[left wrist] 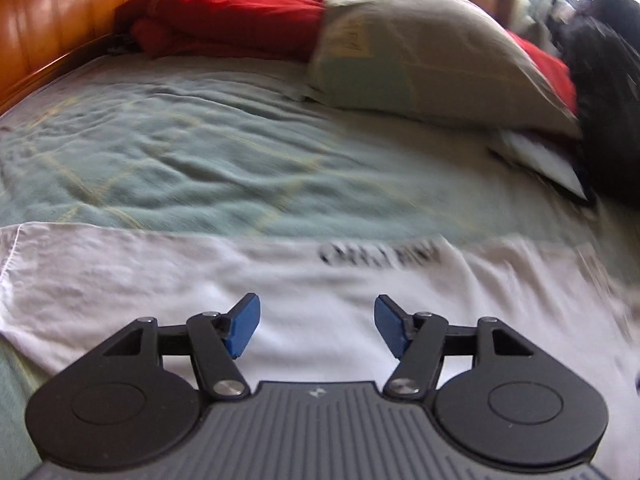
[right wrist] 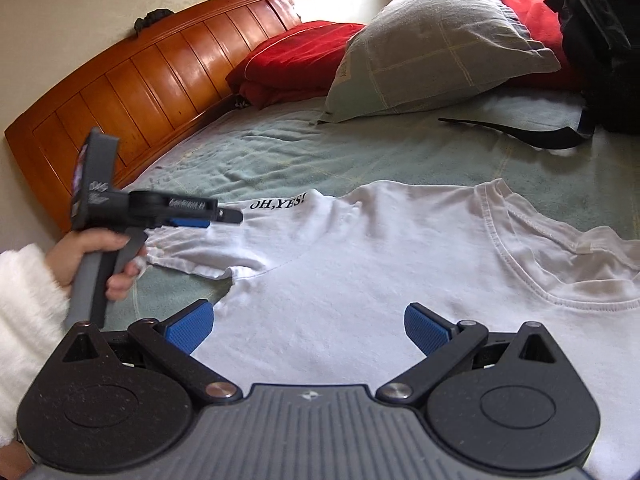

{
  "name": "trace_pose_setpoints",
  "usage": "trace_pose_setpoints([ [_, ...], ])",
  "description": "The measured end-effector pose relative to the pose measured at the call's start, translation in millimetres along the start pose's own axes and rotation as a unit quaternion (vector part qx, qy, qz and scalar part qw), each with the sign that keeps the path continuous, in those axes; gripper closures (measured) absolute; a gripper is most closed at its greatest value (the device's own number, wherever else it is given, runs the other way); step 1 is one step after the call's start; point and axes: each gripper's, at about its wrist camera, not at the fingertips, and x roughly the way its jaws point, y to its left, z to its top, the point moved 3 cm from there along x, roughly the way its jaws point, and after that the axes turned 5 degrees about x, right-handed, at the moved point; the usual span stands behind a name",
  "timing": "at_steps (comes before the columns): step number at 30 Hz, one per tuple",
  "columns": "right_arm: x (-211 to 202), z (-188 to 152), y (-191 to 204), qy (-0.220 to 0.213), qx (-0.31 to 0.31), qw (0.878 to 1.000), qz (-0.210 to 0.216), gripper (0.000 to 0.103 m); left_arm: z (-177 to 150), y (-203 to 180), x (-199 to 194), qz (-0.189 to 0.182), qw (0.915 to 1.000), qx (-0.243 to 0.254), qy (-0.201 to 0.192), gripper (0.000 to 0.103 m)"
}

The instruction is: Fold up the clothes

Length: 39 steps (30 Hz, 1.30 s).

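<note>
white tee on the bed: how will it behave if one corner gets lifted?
The white T-shirt is probably floppy: it lies flat and wrinkled, sleeve crumpled. Likely light, thin cloth. It may drag and bunch on the textured green bedcover.

I see a white T-shirt point(right wrist: 360, 280) with black lettering point(right wrist: 279, 201) near one edge, spread on a pale green bed cover point(right wrist: 280, 152) crossed by thin yellowish lines. The pillow point(right wrist: 440, 48) is grey-green with the same faint grid. Behind it lie red cushions point(right wrist: 296, 60) against a glossy orange-brown wooden headboard point(right wrist: 140, 80). A black bag point(right wrist: 600, 40) sits at the far right. Both my tongs, left point(left wrist: 317, 326) and right point(right wrist: 309, 330), are black with blue pads; the sleeve point(right wrist: 24, 320) is fluffy white
</note>
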Motion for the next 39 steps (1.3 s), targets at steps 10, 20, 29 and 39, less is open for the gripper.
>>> trace_pose_setpoints([
  [10,11,-4,0,0.014,0.002,1.0,-0.006,0.0,8,20,37,0.033,0.9992,-0.02,-0.006,0.031],
  [20,7,-1,-7,0.003,0.016,1.0,-0.006,0.0,-7,-19,-26,-0.029,0.9982,0.012,-0.051,0.034],
  [29,7,-2,-2,-0.001,0.005,1.0,-0.01,0.0,-38,-59,-10,-0.065,0.9967,0.048,-0.011,0.035],
  [39,9,0,-10,-0.002,0.021,1.0,-0.015,0.0,-38,-54,-33,-0.076,0.9951,0.052,-0.037,0.033],
])
